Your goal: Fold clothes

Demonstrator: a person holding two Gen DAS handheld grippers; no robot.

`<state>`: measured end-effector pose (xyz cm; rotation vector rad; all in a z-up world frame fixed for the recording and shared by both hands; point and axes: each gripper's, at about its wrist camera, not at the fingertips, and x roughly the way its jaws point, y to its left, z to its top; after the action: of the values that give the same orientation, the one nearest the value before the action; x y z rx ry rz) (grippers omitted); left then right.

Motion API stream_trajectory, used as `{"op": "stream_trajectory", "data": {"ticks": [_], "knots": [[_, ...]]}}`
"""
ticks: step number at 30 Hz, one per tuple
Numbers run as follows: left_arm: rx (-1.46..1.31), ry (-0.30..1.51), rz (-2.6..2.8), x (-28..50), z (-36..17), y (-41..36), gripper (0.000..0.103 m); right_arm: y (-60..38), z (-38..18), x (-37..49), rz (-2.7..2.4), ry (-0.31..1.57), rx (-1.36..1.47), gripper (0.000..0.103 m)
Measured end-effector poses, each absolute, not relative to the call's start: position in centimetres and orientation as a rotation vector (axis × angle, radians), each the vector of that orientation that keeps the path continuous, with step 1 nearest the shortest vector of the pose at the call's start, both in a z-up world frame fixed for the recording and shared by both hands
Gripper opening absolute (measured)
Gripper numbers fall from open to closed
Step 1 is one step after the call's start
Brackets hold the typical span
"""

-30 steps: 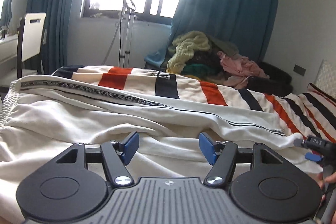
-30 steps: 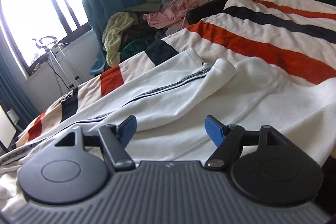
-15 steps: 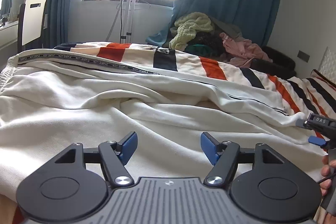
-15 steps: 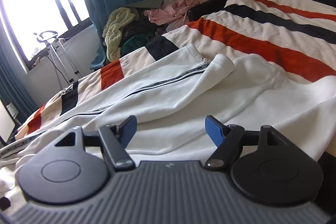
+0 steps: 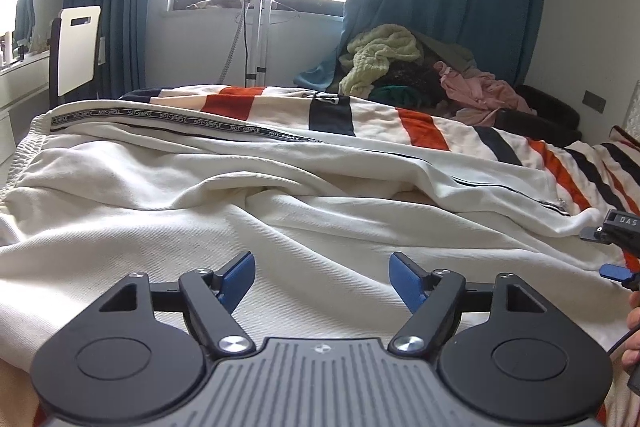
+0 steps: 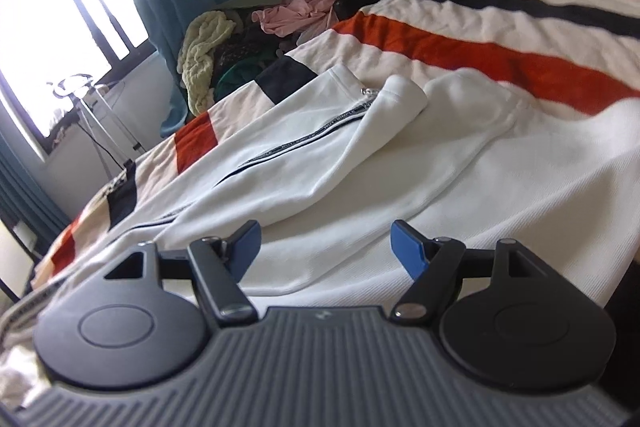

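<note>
White track trousers point(image 5: 168, 195) with a black lettered side stripe lie spread across the striped bed. They also show in the right wrist view point(image 6: 400, 163), with a leg end and zip near the middle. My left gripper point(image 5: 322, 273) is open and empty, just above the white cloth near its front edge. My right gripper point(image 6: 326, 241) is open and empty over the cloth near the leg ends. The right gripper's tips point(image 5: 612, 247) also show at the right edge of the left wrist view.
The striped bedspread point(image 5: 416, 123) in orange, black and cream covers the bed. A pile of clothes point(image 5: 408, 67) lies at the far side under teal curtains. A white chair point(image 5: 76, 51) and a metal stand point(image 5: 258, 27) are by the window.
My left gripper has risen and tilted up a little over the trousers. My right gripper has shifted and rolled sideways, closer to the leg ends. Both stay open.
</note>
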<state>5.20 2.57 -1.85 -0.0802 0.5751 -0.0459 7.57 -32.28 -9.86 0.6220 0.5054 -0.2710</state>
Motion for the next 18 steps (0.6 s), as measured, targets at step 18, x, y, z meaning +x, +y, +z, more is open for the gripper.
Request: {"op": "stream_trajectory", "data": {"ticks": [18], "knots": [[-0.122, 0.598, 0.019, 6.0, -2.1, 3.7, 0.080, -44.4, -15.1, 14.9, -0.130, 0.575, 1.231, 0.068]]}}
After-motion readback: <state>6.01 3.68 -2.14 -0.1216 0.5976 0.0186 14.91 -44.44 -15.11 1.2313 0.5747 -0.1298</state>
